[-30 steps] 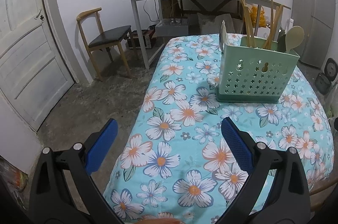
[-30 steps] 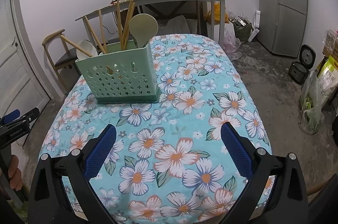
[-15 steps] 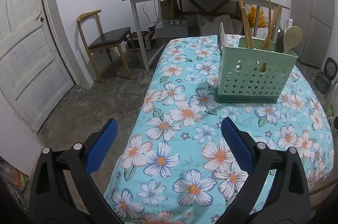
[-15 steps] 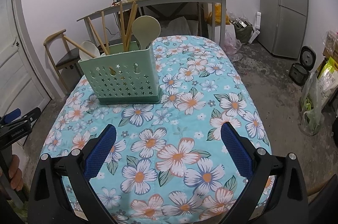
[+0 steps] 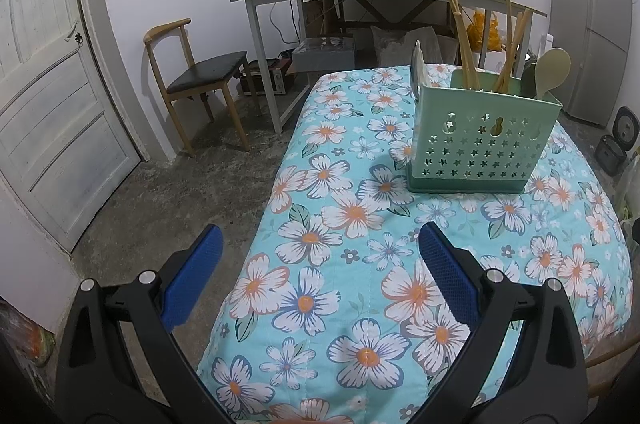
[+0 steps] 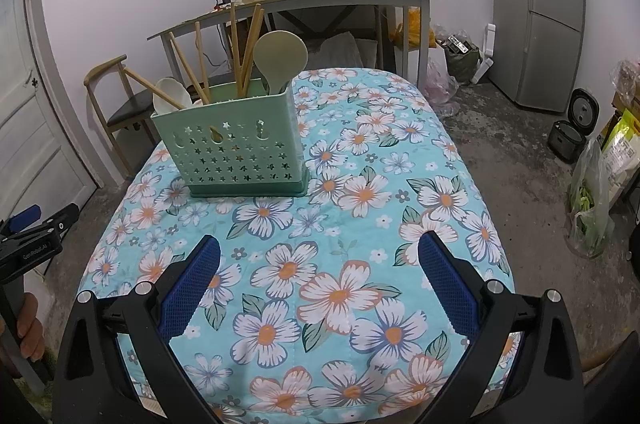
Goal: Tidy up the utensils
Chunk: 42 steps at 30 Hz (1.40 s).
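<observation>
The mint-green plastic utensil caddy with star-shaped cut-outs (image 6: 232, 148) stands upright on the table with the turquoise floral cloth (image 6: 360, 224), and in your right wrist view it sits in the upper left of centre, while your left wrist view has it at the upper right (image 5: 484, 140). Sticking up out of it you've got a bundle of light wooden chopsticks (image 6: 244, 56), leaning this way and that, a pale green rice paddle with a round head (image 6: 280, 58) at the right-hand end, and a white spoon-shaped utensil (image 6: 170, 98) at the left-hand end. Your right gripper (image 6: 318, 288) hangs low in the frame over the near part of the cloth, its blue-padded fingers (image 6: 190, 288) spread wide apart with nothing between them. Your left gripper (image 5: 320, 276) is just the same, jaws wide and empty, poised over the table's near left edge with bare concrete floor (image 5: 168, 192) showing beneath its left finger. Both are well apart from the caddy. At the far left edge of the right wrist view you can see that left gripper side-on, with your hand (image 6: 30, 328) wrapped round its handle below. Behind the table, top centre, stands a cluttered grey desk (image 6: 320, 0); a wooden chair with a dark seat (image 5: 200, 80) sits by the white door (image 5: 44, 104).
</observation>
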Tool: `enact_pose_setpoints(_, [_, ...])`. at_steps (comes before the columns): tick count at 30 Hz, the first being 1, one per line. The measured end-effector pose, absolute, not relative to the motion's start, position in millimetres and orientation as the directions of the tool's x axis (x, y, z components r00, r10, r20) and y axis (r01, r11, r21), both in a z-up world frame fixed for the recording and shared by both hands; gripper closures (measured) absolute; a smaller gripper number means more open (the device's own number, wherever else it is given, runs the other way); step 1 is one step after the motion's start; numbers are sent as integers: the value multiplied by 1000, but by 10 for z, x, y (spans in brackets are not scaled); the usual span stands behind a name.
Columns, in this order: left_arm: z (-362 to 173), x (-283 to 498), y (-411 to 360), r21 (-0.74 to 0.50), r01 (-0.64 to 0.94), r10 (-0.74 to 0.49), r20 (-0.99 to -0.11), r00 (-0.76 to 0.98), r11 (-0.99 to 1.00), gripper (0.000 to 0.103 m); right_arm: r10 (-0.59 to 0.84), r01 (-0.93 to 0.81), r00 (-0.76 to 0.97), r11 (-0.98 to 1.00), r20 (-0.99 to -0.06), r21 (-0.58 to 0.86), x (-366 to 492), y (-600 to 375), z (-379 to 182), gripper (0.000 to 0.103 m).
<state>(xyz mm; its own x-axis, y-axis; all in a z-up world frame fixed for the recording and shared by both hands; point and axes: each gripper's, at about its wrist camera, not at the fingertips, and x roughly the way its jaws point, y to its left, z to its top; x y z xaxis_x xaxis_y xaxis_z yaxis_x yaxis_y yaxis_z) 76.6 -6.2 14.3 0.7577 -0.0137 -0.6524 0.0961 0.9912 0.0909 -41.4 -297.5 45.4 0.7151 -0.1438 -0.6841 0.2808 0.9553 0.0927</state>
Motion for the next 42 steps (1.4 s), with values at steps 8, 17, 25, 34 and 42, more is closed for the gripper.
enact_pose_setpoints(8, [144,762,-61,92,96,-13,-652,758,991,8,-144,281,716,955,-683,94,-418,-2967,458,7])
enact_pose_setpoints(17, [155,751,-60,91,98,-15,-653,757,991,8,-143,280,716,955,-683,93,-405,-2956,471,7])
enact_pose_setpoints(25, [149,753,-67,92,97,-14,-652,758,991,8,-143,278,717,956,-682,91,-400,-2950,476,7])
enact_pose_setpoints(34, [150,748,-73,92,98,-14,-652,758,991,8,-141,275,719,957,-681,92,-376,-2935,496,7])
enact_pose_setpoints(42, [175,740,-85,92,100,-16,-652,758,991,8,-140,273,720,958,-680,92,-368,-2922,519,7])
